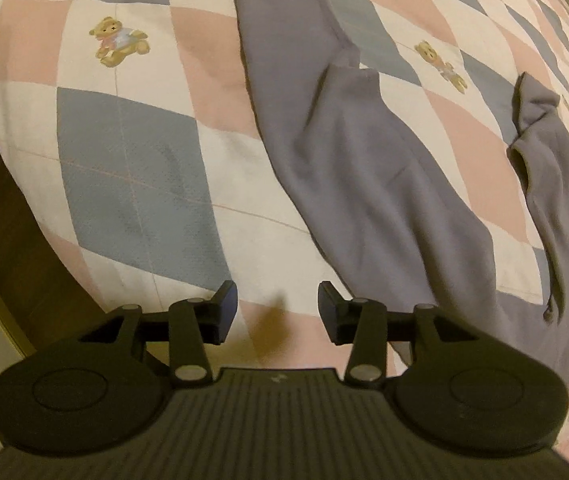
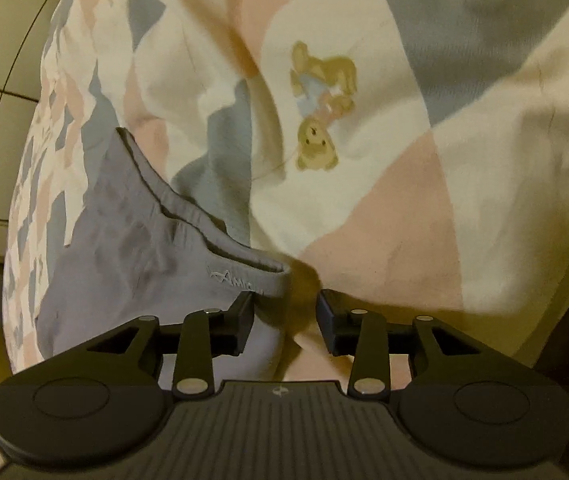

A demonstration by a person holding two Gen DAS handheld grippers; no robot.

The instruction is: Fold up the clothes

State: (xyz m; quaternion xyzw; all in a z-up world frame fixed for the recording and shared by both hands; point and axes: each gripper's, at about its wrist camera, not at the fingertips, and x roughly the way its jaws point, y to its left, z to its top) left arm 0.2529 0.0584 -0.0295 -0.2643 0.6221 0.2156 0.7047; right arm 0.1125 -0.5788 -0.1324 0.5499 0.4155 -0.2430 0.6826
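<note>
Grey trousers (image 1: pixel 348 168) lie on a checked bed cover (image 1: pixel 132 168), one leg stretched away from me, the other part (image 1: pixel 552 184) bunched at the right. My left gripper (image 1: pixel 276 312) is open and empty above the cover, just left of the near end of the trouser leg. In the right wrist view the trousers' waistband (image 2: pixel 188 216) with small lettering lies at the left. My right gripper (image 2: pixel 284 316) is open, its left finger (image 2: pixel 240 320) at the waistband corner, holding nothing.
The bed cover has pink, blue and cream squares with teddy bear prints (image 1: pixel 118 40) (image 2: pixel 320 112). The bed's edge and a dark floor strip (image 1: pixel 8 216) are at the left. Pale wall panels (image 2: pixel 0 80) show at the left of the right wrist view.
</note>
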